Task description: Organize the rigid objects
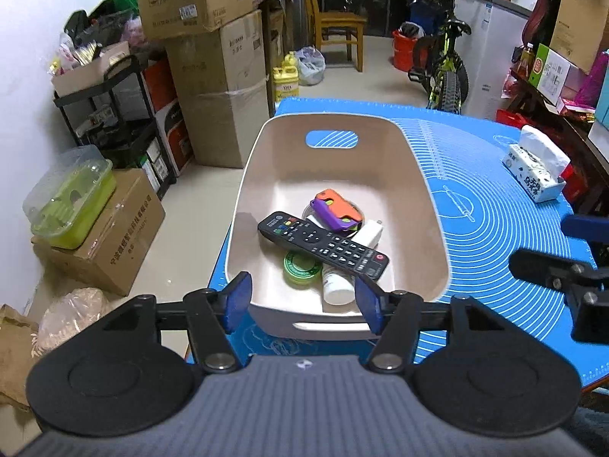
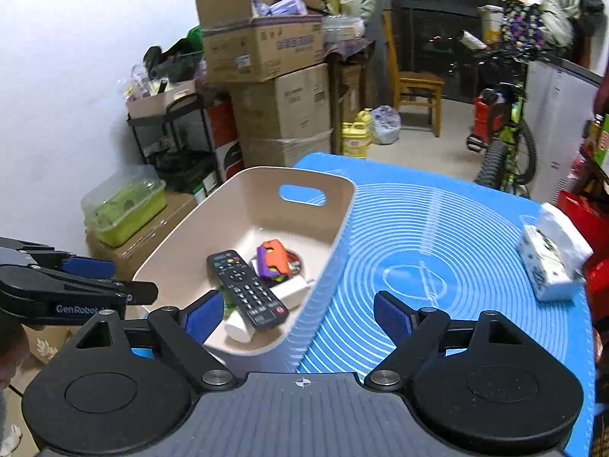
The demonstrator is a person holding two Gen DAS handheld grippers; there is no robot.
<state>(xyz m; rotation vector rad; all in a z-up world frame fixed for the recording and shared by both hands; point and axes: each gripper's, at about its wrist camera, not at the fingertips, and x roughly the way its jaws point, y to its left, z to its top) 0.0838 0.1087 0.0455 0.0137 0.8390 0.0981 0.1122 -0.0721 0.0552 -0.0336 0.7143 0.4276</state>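
A beige bin (image 1: 247, 175) (image 2: 247, 198) stands at the left end of the blue mat (image 1: 483, 228) (image 2: 437, 221). In it lie a black remote (image 1: 323, 243) (image 2: 247, 289) across the top, an orange and purple toy (image 1: 335, 209) (image 2: 272, 257), a green round tin (image 1: 300, 268), a white bottle (image 1: 337, 285) (image 2: 238, 327) and a white charger (image 1: 369, 232) (image 2: 291, 287). My left gripper (image 1: 302, 301) hangs open above the bin's near rim with nothing in it. My right gripper (image 2: 297, 315) is open and empty over the bin's right wall and the mat.
A tissue pack (image 1: 536, 167) (image 2: 552, 262) lies at the mat's right edge. Off the table's left side stand stacked cardboard boxes (image 1: 220, 87), a black shelf rack (image 1: 114, 106) and a green lidded container (image 1: 72, 198). A bicycle (image 1: 445, 64) and a wooden chair (image 1: 338, 26) stand beyond.
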